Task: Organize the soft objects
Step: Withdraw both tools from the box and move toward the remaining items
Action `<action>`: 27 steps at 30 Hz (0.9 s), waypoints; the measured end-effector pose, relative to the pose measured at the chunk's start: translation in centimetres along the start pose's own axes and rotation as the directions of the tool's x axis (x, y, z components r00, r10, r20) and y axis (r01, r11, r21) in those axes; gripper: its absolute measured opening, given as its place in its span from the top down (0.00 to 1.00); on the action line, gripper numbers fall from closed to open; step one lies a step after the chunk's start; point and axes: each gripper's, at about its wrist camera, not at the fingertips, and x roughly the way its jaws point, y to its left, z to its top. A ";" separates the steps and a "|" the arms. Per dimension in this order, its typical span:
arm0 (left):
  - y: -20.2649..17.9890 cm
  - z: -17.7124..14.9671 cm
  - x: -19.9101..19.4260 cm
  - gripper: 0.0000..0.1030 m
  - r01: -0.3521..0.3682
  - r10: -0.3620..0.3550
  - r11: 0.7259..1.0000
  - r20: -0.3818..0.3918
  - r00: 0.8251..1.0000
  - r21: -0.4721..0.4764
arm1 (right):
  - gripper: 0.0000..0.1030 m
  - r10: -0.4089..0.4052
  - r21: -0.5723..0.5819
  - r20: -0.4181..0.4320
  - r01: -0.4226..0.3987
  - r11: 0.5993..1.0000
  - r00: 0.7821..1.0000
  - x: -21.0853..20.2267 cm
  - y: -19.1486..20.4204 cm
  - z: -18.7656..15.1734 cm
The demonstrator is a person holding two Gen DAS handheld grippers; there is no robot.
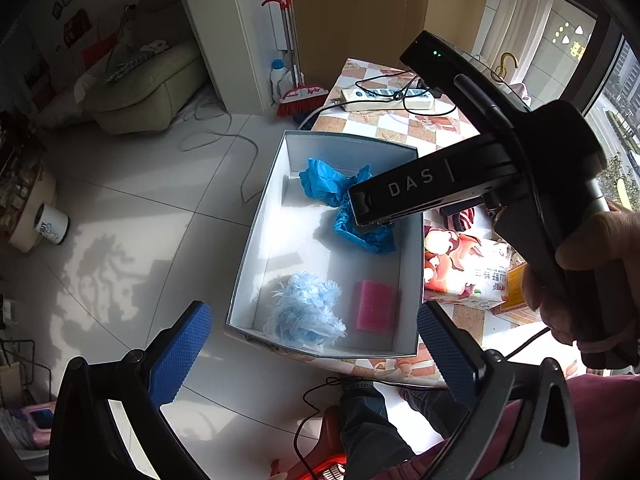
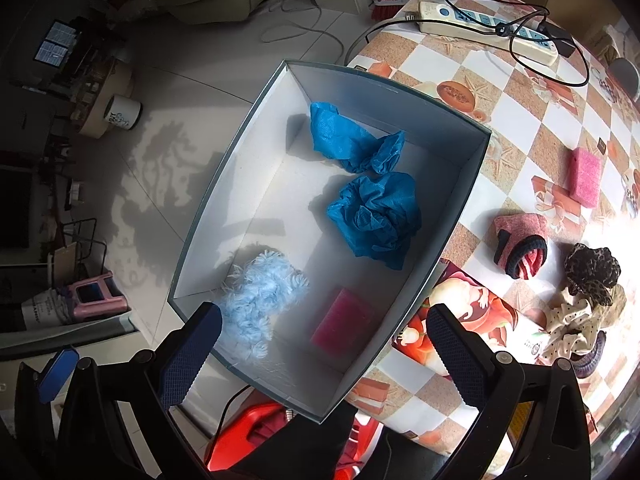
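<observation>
A: What's the biggest thing here?

B: The table with the orange-and-white checked oilcloth [image 2: 516, 120]. At its edge stands one open grey cardboard box with a white inside [image 2: 260, 184].

A: And in the box?

B: Four soft things. Two crumpled blue non-woven covers [image 2: 374, 216], one toward the far end and one near the middle, just beside each other. One fluffy pale-blue duster head [image 2: 260, 300] in the near corner, and one pink rectangular sponge [image 2: 340, 322] beside it.

A: Anything outside the box?

B: One floral tissue pack [image 2: 476, 320] against the box's right wall. Beyond it, on the cloth: one red-and-navy knitted sock roll [image 2: 520, 246], one second pink sponge block [image 2: 586, 176] farther off, and a cluster of fabric scrunchies [image 2: 588, 300]; I can't count them surely. One white power strip [image 2: 488, 28] lies at the far end.

A: The tongs?

B: The left gripper [image 1: 316, 354] hangs over the box's near end, fingers spread wide, nothing between them. The right gripper [image 2: 324, 354] is over the near end too, likewise spread and empty.
</observation>
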 end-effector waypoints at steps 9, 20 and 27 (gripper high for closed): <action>-0.7 0.2 -0.6 0.00 -0.054 0.054 0.998 -0.016 0.998 0.017 | 0.00 0.049 0.017 0.026 -0.049 0.999 0.998 -0.6 -1.1 -0.7; -1.7 0.5 -0.8 0.00 -0.099 0.100 0.994 -0.035 0.994 0.040 | 0.00 0.102 0.018 0.078 -0.104 0.994 0.992 -2.2 -1.6 -1.2; -3.1 1.0 -0.4 0.00 -0.119 0.124 0.988 -0.048 0.991 0.096 | 0.00 0.150 0.040 0.110 -0.155 0.987 0.983 -3.2 -2.7 -1.4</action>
